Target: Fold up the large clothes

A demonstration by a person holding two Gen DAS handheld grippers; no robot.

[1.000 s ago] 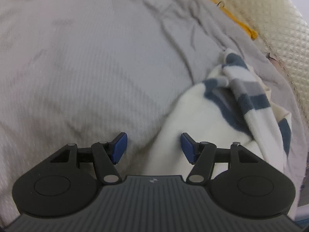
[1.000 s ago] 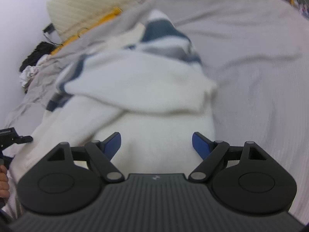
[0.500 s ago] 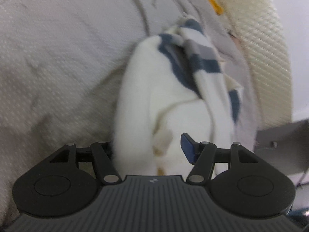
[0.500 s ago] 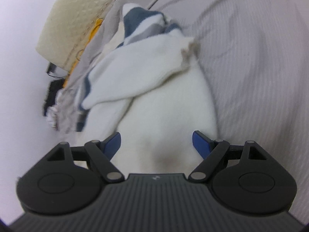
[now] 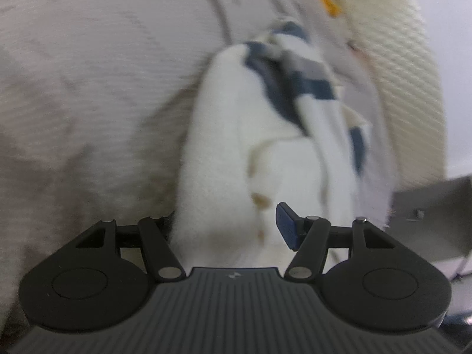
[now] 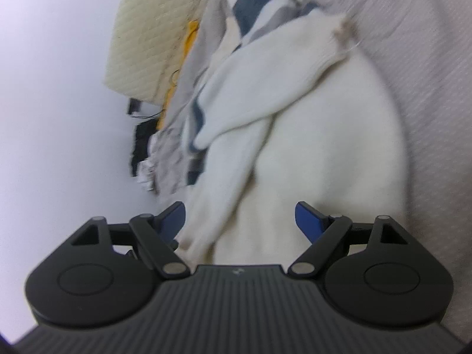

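Not much folding done yet imo: the white sweater [image 5: 236, 153] with navy stripes lies bunched in a long rumpled heap on the grey bed cover [image 5: 88, 88], running away toward the far cream headboard [image 5: 413, 73]. Left gripper [image 5: 227, 227] has its jaws apart, the cloth bulging between them and hiding the left pad, so I can't tell if it's pinched. Right gripper [image 6: 240, 218] is wide open over the near white end, gripping nothing, so the spreading and actual folds are all still to do.
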